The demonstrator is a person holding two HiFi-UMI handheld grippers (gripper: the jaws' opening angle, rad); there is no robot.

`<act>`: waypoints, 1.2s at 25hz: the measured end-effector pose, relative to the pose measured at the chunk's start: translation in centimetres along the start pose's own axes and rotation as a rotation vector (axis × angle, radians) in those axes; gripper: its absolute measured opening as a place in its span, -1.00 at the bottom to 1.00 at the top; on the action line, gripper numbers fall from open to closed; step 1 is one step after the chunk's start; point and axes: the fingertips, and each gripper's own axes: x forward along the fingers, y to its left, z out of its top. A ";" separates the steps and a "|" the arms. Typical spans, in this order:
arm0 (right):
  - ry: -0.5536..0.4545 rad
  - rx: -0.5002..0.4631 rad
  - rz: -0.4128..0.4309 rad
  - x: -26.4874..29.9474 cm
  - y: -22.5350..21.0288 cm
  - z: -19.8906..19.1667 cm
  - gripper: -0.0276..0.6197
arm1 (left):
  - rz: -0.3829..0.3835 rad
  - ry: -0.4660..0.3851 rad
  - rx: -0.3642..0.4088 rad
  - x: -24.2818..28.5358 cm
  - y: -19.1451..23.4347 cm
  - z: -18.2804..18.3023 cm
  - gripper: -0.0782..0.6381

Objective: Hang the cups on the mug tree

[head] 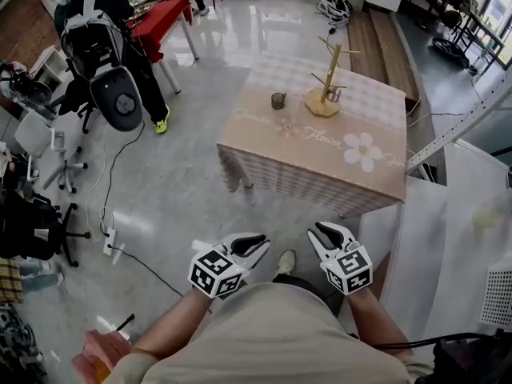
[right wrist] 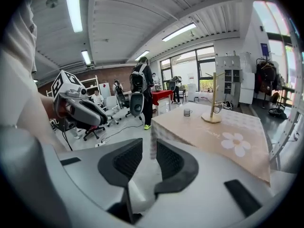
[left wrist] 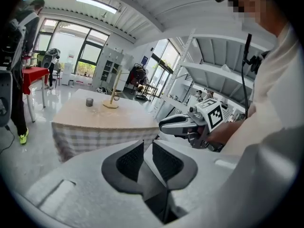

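Observation:
A wooden mug tree (head: 324, 82) stands on a table (head: 320, 166) with a checked, flower-printed cloth, well ahead of me. One glass cup (head: 334, 95) hangs low on the tree. A second dark cup (head: 278, 100) stands on the cloth to its left. Both grippers are held close to my body, far short of the table. The left gripper (head: 260, 240) has its jaws a narrow slit apart with nothing between them (left wrist: 147, 146). The right gripper (head: 316, 229) shows a slightly wider gap, also with nothing in it (right wrist: 149, 146). From the gripper views, the tree (right wrist: 213, 99) and standing cup (left wrist: 89, 101) look small and distant.
A person with a backpack (head: 96, 22) stands by a red table (head: 160, 18) at the far left. Office chairs (head: 48, 146) crowd the left side. A cable and power strip (head: 112, 242) lie on the floor. White shelving (head: 460, 126) runs along the right.

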 end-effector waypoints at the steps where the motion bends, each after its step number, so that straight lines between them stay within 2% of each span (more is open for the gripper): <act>1: 0.001 0.005 -0.006 0.0 -1.5 0.0 -0.60 | 0.002 0.008 0.008 1.2 0.3 0.8 -0.65; 9: 0.015 0.065 -0.034 0.6 -8.6 -0.9 -0.60 | 0.005 0.036 0.033 8.3 2.7 5.3 -0.50; 16: 0.015 0.120 -0.089 2.2 -13.3 -0.3 -0.60 | -0.009 0.060 0.043 12.8 8.0 8.6 -0.43; 20: 0.018 0.163 -0.162 3.0 -16.2 0.6 -0.60 | -0.028 0.059 0.059 15.6 12.4 11.4 -0.42; 25: -0.008 0.212 -0.281 3.8 -19.7 3.7 -0.61 | -0.066 0.097 0.085 19.1 18.4 15.4 -0.36; 30: -0.015 0.260 -0.379 4.7 -22.4 5.9 -0.61 | -0.033 0.127 0.126 22.3 25.4 19.2 -0.30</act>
